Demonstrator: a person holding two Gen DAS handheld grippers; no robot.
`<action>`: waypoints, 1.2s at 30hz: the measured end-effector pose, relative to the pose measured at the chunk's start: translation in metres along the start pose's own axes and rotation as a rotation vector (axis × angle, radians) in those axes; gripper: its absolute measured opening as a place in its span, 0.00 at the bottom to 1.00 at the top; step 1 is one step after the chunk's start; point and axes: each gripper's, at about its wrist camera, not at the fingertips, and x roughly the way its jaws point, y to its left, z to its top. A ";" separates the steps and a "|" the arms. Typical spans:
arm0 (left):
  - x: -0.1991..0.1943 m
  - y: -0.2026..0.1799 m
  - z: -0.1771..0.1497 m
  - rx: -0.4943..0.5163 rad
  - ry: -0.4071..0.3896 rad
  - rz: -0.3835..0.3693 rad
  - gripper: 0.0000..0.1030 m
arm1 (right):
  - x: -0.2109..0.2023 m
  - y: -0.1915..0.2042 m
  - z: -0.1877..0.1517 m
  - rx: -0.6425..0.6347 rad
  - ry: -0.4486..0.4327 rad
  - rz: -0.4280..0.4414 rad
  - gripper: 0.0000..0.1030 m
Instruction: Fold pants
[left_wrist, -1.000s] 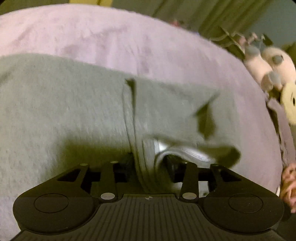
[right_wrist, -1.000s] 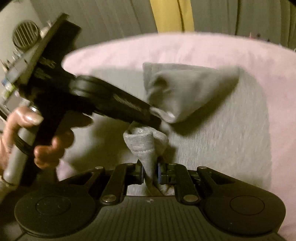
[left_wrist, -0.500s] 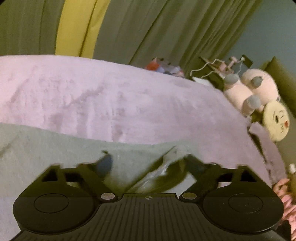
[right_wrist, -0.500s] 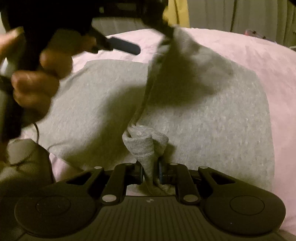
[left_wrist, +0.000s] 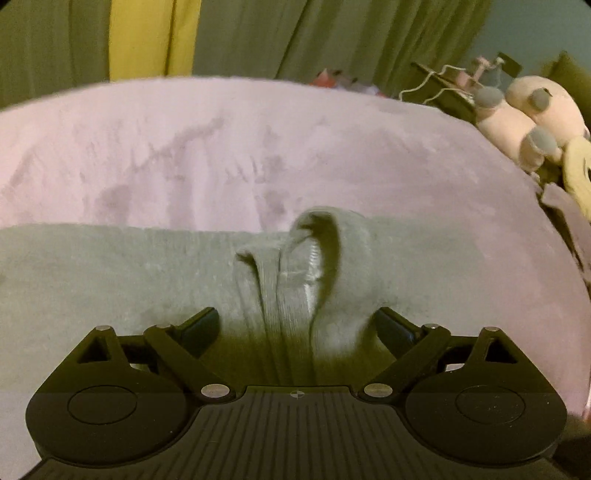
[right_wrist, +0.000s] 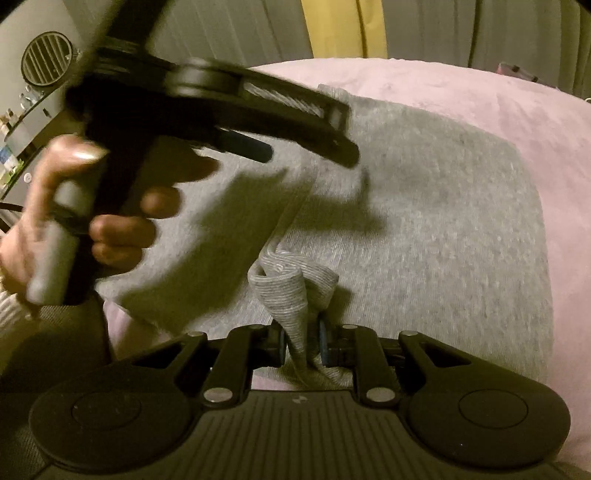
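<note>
Left wrist view: the left gripper (left_wrist: 295, 328), jaws wide but closing, straddles a bunched ridge of the grey knit pants (left_wrist: 110, 280) on the pink plush blanket (left_wrist: 258, 147), having released its earlier pinch. Right wrist view: the right gripper (right_wrist: 303, 343), opening slightly, apparently still anchors a fold, unchanged.

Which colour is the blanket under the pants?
Pale pink blanket, seen best in the left wrist view.
</note>
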 end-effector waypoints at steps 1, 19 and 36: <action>0.008 0.003 0.004 -0.019 0.018 -0.020 0.85 | 0.003 0.000 0.000 0.001 0.001 0.001 0.17; -0.010 -0.026 0.030 0.092 0.016 -0.001 0.22 | -0.004 0.014 0.006 -0.044 -0.018 -0.044 0.14; -0.047 0.011 0.021 0.076 -0.019 0.050 0.23 | -0.020 0.027 0.006 -0.115 -0.034 0.010 0.14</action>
